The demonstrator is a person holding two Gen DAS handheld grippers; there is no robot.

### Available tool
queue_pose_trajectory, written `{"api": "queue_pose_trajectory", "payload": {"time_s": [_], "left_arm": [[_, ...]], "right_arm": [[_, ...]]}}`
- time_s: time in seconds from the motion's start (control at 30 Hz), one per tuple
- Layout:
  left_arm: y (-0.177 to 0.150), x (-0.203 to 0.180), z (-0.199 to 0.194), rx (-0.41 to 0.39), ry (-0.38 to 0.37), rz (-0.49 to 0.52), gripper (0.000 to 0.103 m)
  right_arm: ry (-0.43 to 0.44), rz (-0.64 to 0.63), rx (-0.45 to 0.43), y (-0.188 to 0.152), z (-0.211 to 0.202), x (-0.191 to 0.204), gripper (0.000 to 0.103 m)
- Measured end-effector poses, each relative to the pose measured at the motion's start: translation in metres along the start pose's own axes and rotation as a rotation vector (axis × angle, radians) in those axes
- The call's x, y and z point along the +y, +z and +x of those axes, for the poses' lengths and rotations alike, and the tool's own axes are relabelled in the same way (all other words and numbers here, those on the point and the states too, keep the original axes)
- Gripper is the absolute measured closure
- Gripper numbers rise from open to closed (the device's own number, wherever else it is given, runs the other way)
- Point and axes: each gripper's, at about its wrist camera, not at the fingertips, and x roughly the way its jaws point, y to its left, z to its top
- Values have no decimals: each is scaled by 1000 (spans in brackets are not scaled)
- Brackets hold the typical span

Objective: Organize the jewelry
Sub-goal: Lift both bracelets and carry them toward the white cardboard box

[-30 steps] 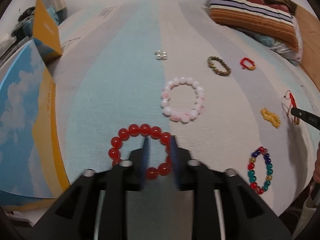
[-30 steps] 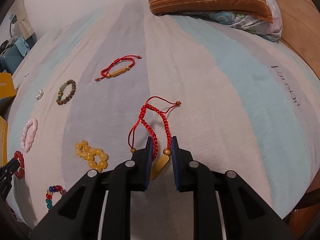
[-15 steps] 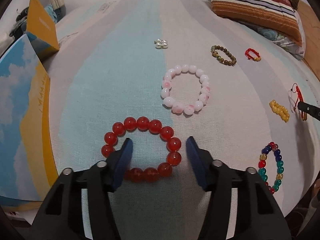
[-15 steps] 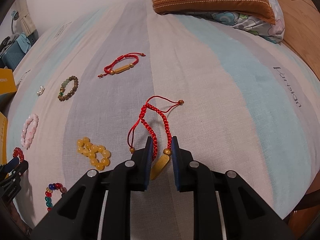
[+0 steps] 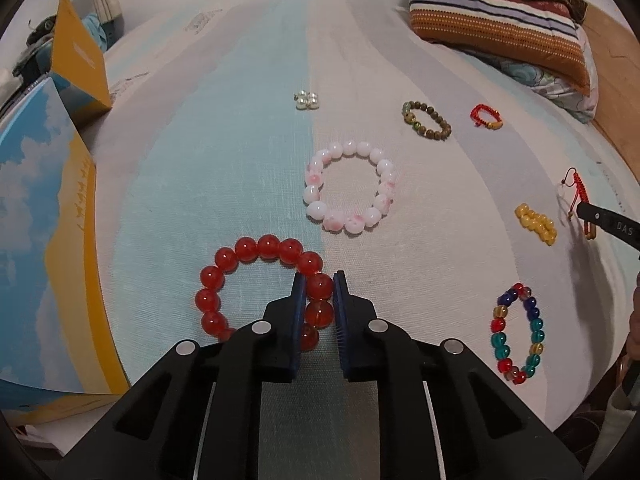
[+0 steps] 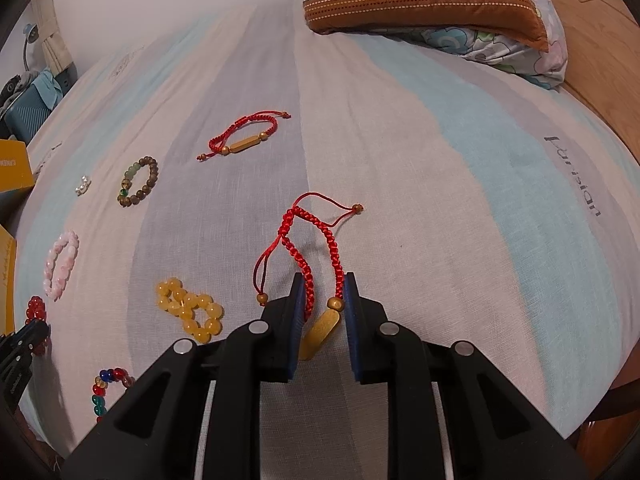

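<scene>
Glossy round red beads [image 5: 256, 280] between fingers [image 5: 298, 300]

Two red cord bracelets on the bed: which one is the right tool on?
The near red cord bracelet: the right tool is closed on its gold bar end. The far red cord bracelet lies untouched beyond the brown bead bracelet.

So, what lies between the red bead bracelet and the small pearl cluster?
Only bare striped bedsheet, as the left wrist view shows; the pink bracelet lies off to the right of that line.
</scene>
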Motion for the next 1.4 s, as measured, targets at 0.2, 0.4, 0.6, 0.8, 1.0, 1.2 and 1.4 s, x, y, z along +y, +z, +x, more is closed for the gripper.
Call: {"api": "queue_pose_trajectory", "payload": {"time_s": [0.2, 0.4, 0.6, 0.8, 1.0, 1.2, 1.4], "left_arm": [[2, 1, -10, -21, -9, -10, 90], [6, 2, -22, -37, -14, -21, 90], [12, 5, -35, -44, -24, -36, 90], [22, 6, -48, -57, -30, -38, 90], [32, 14, -68, -74, -49, -46, 90], [41, 23, -90, -110, -57, -49, 90], [52, 43, -120, -153, -39, -64, 90]], "right_arm": [[8, 3, -21, 1, -6, 0, 85], [26, 5, -40, 4, -16, 1, 85], [39, -1, -59, 7, -29, 7, 85], [55, -17, -79, 11, -43, 23, 85], [66, -46, -86, 15, -53, 47, 85], [89, -91, -104, 20, -75, 84, 85], [134, -136, -127, 28, -100, 136, 85]]}}
